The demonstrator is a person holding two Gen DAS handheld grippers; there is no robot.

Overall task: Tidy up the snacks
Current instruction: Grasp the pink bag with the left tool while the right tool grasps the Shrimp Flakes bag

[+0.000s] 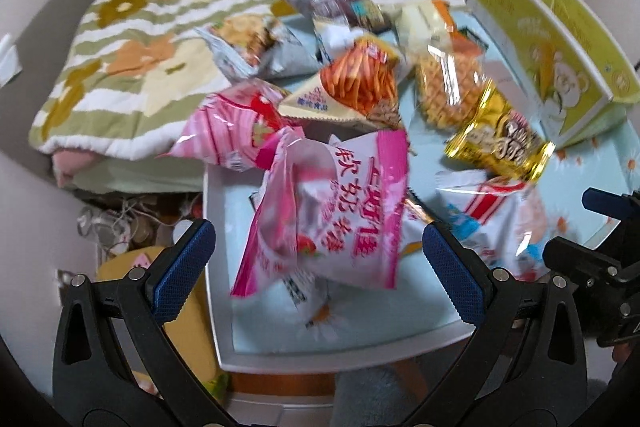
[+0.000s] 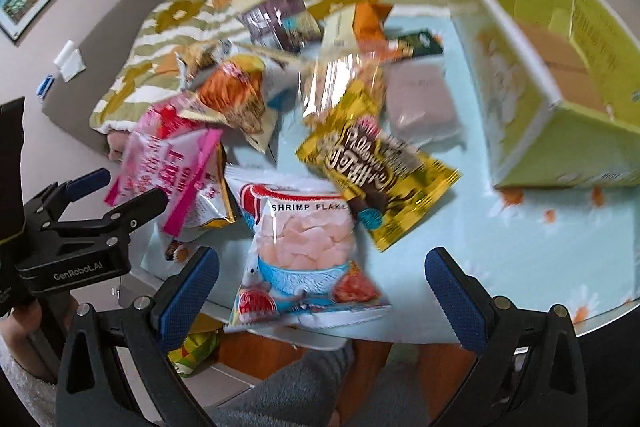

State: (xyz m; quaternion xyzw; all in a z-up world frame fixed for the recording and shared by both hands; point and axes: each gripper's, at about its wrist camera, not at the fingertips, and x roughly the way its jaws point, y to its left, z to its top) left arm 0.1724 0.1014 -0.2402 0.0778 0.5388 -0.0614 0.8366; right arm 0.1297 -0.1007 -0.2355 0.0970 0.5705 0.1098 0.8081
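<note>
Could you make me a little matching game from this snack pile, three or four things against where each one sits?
Things:
1. shrimp flakes bag
2. gold packet
3. green box
4. pink bag

Places:
A. standing open at the table's right side
B. between the left gripper's open fingers
C. nearest the right gripper, at the table edge
D. overlapping the shrimp flakes bag's upper right corner

Pairs: 1-C, 2-D, 3-A, 4-B

Black tool (image 1: 318,267), blue textured pads (image 1: 182,273)
</note>
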